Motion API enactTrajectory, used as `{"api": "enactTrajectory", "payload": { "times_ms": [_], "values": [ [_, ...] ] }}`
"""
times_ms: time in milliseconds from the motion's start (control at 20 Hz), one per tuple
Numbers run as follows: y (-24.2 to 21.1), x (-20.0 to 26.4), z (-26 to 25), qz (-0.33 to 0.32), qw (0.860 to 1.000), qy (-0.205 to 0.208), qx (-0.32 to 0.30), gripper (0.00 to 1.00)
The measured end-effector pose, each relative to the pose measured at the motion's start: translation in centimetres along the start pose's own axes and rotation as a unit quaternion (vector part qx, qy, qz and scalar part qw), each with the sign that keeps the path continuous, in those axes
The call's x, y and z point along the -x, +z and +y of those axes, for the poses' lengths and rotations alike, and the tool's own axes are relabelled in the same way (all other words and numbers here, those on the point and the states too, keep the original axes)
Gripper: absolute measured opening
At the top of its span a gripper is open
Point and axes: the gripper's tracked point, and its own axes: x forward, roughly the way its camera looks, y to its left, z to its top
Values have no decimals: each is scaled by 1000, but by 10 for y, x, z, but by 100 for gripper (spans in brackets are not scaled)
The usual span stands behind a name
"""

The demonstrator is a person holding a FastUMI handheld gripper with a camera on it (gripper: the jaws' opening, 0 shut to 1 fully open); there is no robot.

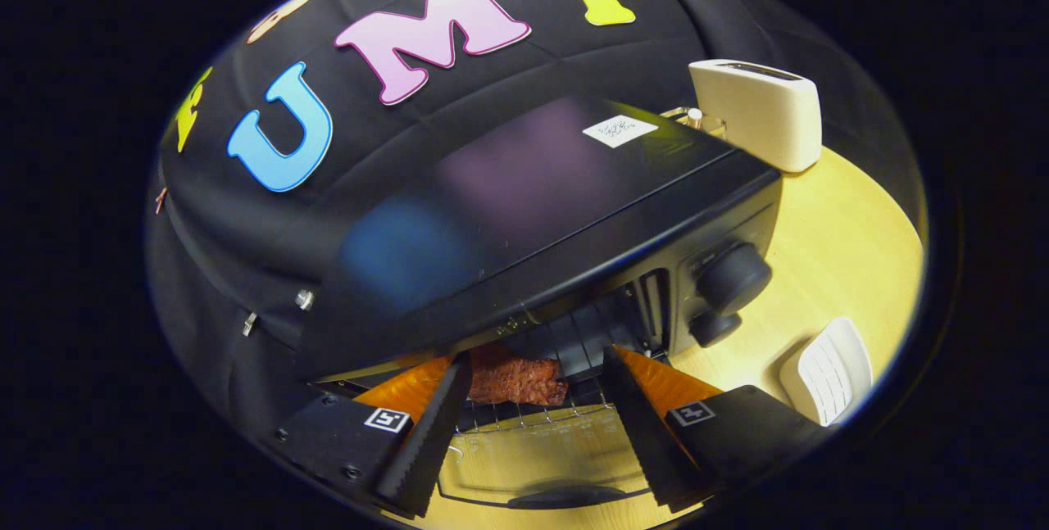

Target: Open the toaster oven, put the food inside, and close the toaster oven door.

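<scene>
Gripper cam, close, tilted, looks along fingers [426, 432] into open toaster oven [557, 210].

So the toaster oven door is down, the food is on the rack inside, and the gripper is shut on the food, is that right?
Not quite. In the gripper view the gripper is open, its fingers apart with the piece of meat lying between and just beyond them, untouched. The rest holds: the toaster oven door is down, and the meat rests on the rack.
</scene>
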Motion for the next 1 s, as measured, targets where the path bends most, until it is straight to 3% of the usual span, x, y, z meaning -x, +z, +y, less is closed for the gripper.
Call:
{"api": "enactTrajectory", "payload": {
  "times_ms": [150,450,700,1000],
  "values": [
    [-2,25,-2,-1,1000,-6,12,98],
    [-24,80,23,-4,997,26,69,98],
    [-66,108,30,22,993,33,114,98],
    [-134,119,12,87,984,13,156,99]
  ]
}}
